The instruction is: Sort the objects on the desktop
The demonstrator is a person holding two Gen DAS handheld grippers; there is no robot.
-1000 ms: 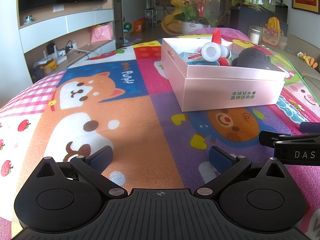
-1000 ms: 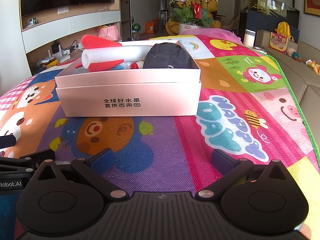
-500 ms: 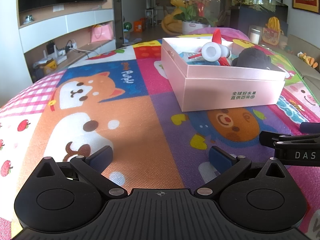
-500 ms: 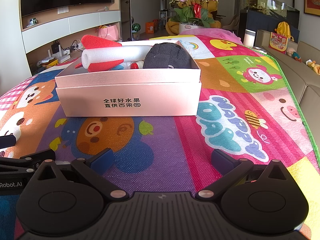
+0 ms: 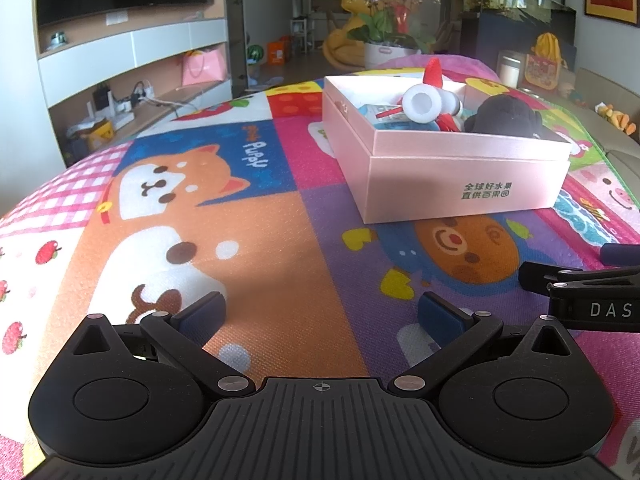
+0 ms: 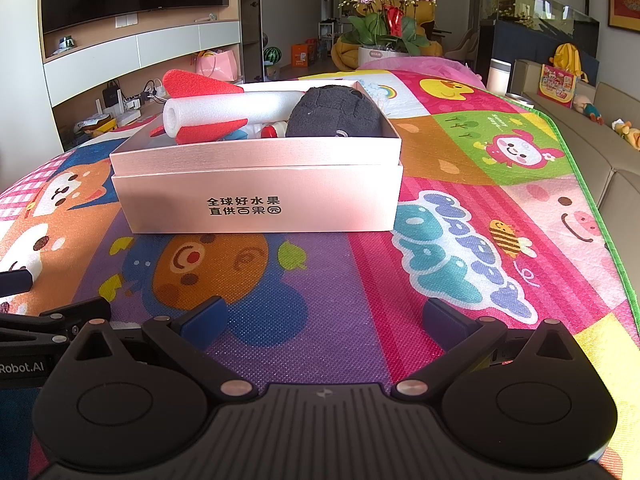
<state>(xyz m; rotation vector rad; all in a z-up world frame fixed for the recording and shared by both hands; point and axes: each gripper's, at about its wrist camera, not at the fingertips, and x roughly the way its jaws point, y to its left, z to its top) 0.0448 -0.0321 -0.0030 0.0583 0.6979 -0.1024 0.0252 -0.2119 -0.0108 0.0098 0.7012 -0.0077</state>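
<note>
Right wrist view: pink box point(image 6: 256, 204) front reads "全球好水果 直供百果园".

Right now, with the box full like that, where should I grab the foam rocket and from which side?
Take the foam rocket by its white tube, midway along, coming from above with the fingers straddling it. It lies on its side atop the pink box, above the rim. The red fins at the near end and the black plush at the far end probably crowd other approaches.
</note>
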